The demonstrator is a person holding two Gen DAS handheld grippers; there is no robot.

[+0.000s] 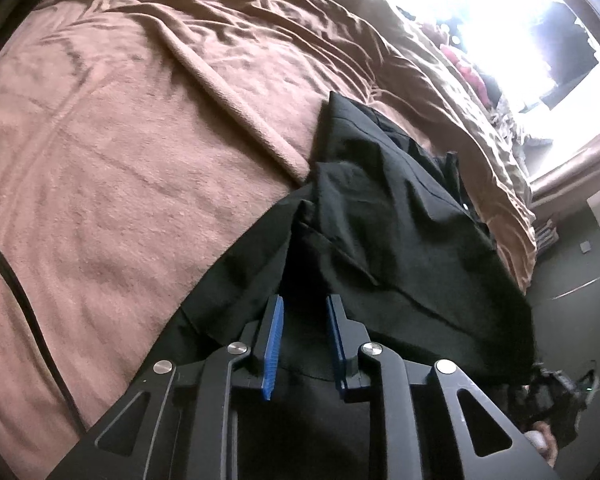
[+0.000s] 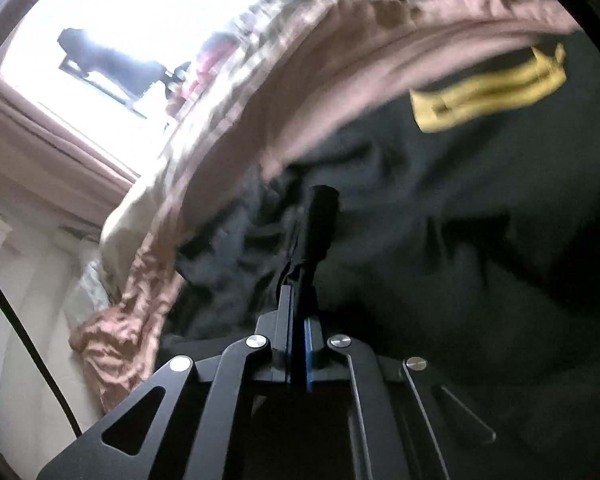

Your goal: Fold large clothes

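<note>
Pinching a fold of the black garment [image 2: 440, 240] tight, the right gripper [image 2: 298, 300] sits clamped on it while the left gripper [image 1: 302, 320] hovers narrowly parted over the same cloth, sprawled across the brown blanket [image 1: 120, 160] near the bright window [image 1: 480, 12].

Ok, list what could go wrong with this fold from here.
1. The right gripper is shut on only a thin bunch of the black garment; it may slip out when pulled.
2. The left gripper stands apart over the garment's layers, so it may catch several at once.
3. The rumpled brown blanket beneath could snag or drag along.
</note>
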